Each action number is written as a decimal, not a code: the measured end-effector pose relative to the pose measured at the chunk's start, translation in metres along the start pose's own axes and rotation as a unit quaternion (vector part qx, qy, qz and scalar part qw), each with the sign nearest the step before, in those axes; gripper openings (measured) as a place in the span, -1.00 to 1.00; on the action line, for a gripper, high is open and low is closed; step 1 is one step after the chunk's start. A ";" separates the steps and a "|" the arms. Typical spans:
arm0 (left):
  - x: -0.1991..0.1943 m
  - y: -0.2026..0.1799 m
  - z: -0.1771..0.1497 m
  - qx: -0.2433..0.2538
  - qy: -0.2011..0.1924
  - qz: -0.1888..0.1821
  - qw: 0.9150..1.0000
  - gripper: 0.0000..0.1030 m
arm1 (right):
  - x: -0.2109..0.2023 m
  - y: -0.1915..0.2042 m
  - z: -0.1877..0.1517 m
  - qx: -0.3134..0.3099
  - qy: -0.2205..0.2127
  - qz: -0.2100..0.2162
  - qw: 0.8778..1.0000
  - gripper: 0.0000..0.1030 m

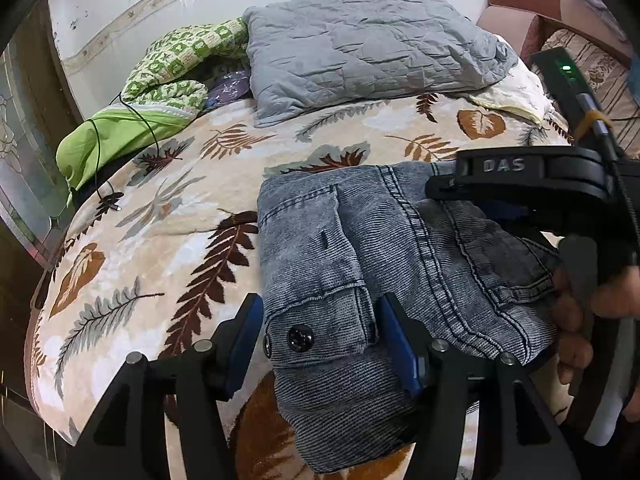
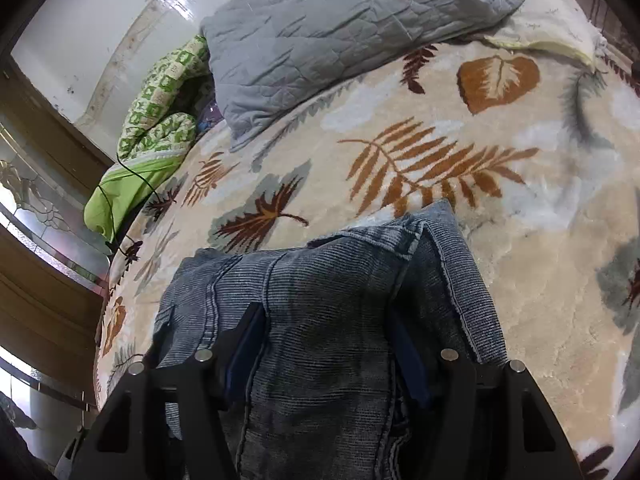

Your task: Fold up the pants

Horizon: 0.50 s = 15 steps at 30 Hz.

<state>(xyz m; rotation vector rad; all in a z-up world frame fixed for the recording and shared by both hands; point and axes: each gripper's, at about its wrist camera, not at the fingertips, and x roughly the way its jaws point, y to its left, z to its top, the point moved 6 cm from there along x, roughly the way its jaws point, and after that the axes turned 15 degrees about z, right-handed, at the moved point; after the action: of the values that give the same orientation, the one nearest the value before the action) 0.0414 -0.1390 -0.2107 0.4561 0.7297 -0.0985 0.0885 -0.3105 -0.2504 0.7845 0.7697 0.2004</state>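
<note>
Leaf-print bed (image 1: 168, 216), left view: jeans (image 1: 360, 248) lie folded into a compact stack; left hand-held gripper (image 1: 316, 340) straddles the buttoned edge, jaws apart, nothing pinched. Right view: right hand-held gripper (image 2: 326, 348) spread over denim, not clamped. Folding looks nearly done.

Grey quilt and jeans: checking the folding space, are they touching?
Apart. The left wrist view shows leaf-print blanket between grey quilt and jeans.
</note>
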 end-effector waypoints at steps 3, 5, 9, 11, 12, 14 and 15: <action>-0.005 0.004 0.001 -0.002 -0.003 0.009 1.000 0.25 | -0.013 0.008 0.003 -0.013 -0.010 0.010 1.000 0.28; -0.008 0.006 0.001 -0.002 -0.005 0.015 1.000 0.25 | -0.022 0.015 0.003 -0.024 -0.014 0.015 1.000 0.28; -0.016 0.010 0.001 -0.006 -0.012 0.022 1.000 0.26 | -0.040 0.020 -0.005 -0.039 -0.015 0.022 0.999 0.28; -0.019 0.010 0.000 -0.007 -0.014 0.024 1.000 0.27 | -0.050 0.024 -0.012 -0.051 -0.014 0.026 0.998 0.28; -0.020 0.011 -0.001 -0.007 -0.014 0.026 1.000 0.28 | -0.054 0.025 -0.015 -0.057 -0.014 0.025 0.998 0.28; -0.021 0.011 -0.003 -0.005 -0.015 0.028 0.999 0.28 | -0.060 0.028 -0.022 -0.072 -0.010 0.022 0.997 0.28; -0.021 0.011 -0.004 -0.004 -0.016 0.029 0.999 0.30 | -0.061 0.029 -0.026 -0.080 -0.004 0.020 0.997 0.28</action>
<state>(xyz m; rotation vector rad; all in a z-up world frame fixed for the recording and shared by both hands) 0.0256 -0.1289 -0.1957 0.4664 0.6849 -0.0482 0.0298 -0.3017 -0.2086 0.6494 0.7214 0.2912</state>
